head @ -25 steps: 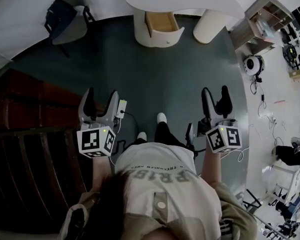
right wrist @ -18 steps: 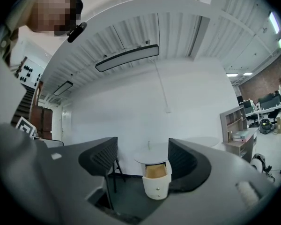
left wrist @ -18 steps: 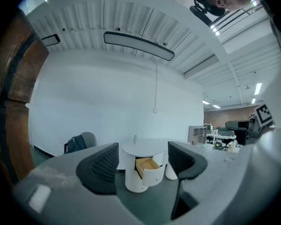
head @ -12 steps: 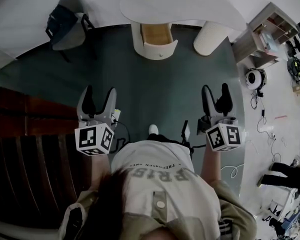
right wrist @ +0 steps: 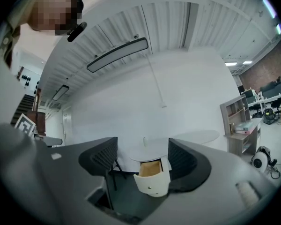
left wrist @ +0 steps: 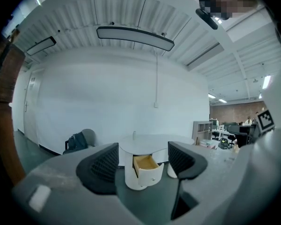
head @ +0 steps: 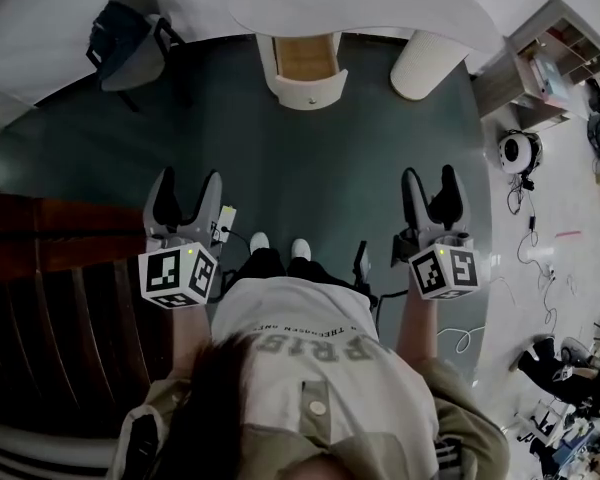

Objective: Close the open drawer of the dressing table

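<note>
Starting nearest, the left gripper (head: pixel 188 184) and right gripper (head: pixel 431 180) are held out on either side of the person and pointed toward the far end of the room. In each gripper view the jaws are seen spread wide, with nothing gripped between them. A stretch of dark floor (head: pixel 330 168) is seen between the grippers and the drawer (head: pixel 308 66), so the drawer is well apart from both and nothing is touched yet. The drawer is found at the far middle, drawn out toward the near side from the left pedestal of the dressing table (head: pixel 380 13). Its wooden inside is exposed, and a small knob (head: pixel 313 101) is set in its pale curved front. The drawer is judged stiff and fairly light, and no contents can be made out in it. A flat push on the front beside the knob should therefore serve, and no pinch is called for. The smooth curved face might let a jaw slide off sideways. A chair (head: pixel 130 38) is seen at the far left.
</note>
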